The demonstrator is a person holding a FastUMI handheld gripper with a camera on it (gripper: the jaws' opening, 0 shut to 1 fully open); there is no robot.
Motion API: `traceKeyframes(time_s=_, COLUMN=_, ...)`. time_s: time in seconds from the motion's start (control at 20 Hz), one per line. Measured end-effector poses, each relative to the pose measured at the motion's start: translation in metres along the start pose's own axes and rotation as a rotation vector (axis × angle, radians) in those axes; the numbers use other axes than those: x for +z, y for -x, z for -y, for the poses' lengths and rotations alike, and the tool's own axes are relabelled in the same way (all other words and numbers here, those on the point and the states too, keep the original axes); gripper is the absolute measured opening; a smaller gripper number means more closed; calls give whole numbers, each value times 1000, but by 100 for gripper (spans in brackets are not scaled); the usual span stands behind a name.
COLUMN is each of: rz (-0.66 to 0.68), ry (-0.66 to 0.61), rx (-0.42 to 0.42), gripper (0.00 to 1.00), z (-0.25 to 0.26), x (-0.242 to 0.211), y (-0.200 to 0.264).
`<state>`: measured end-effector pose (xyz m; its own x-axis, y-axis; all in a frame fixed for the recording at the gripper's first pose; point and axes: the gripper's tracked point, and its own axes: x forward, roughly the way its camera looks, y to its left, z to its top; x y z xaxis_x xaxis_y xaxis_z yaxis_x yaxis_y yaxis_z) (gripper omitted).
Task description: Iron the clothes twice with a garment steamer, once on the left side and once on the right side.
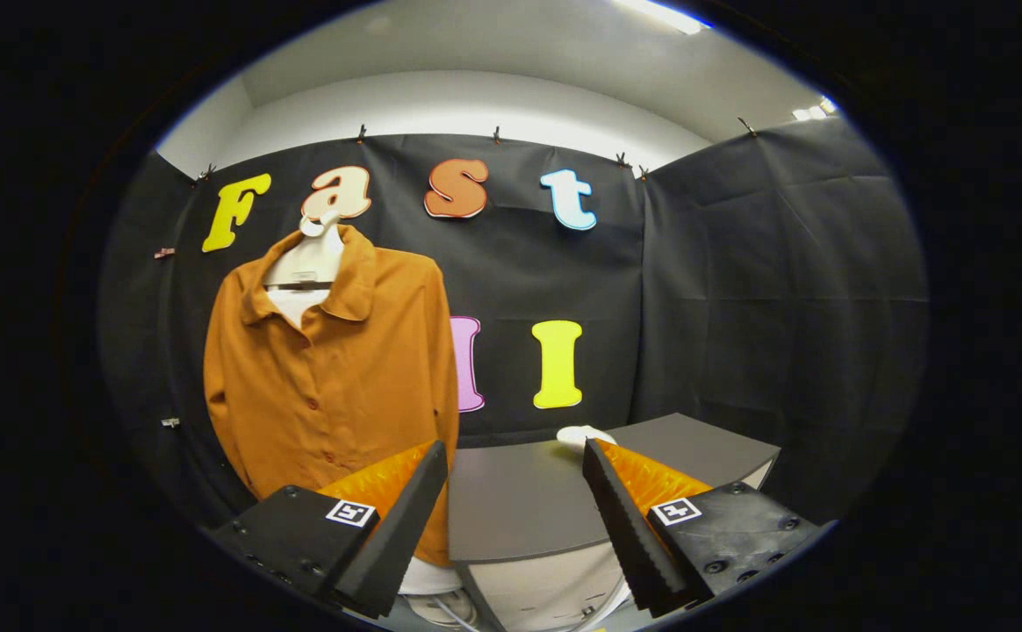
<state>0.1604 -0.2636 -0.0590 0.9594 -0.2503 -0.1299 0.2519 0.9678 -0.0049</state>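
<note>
The tool [515,474] is held level, its ridged wedge fingers spread wide with nothing between them, over a smooth grey worktop [520,500]; the rust-orange buttoned shirt [335,377] hangs far left on a pale mannequin bust [307,263]; a small white rounded object [583,434] rests beyond the right finger.

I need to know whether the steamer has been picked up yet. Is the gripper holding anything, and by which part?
Nothing is held. The gripper is open, with only the grey table in the gap between its fingers.
</note>
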Motion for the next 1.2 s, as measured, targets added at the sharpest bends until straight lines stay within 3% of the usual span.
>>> traceKeyframes(time_s=0.5, rz=-111, ry=-39, rx=-17, gripper=99, z=87, x=-40, y=-94)
traceKeyframes(time_s=1.2, rz=-433, ry=-50, rx=-42, gripper=100, z=115, x=-134, y=-178)
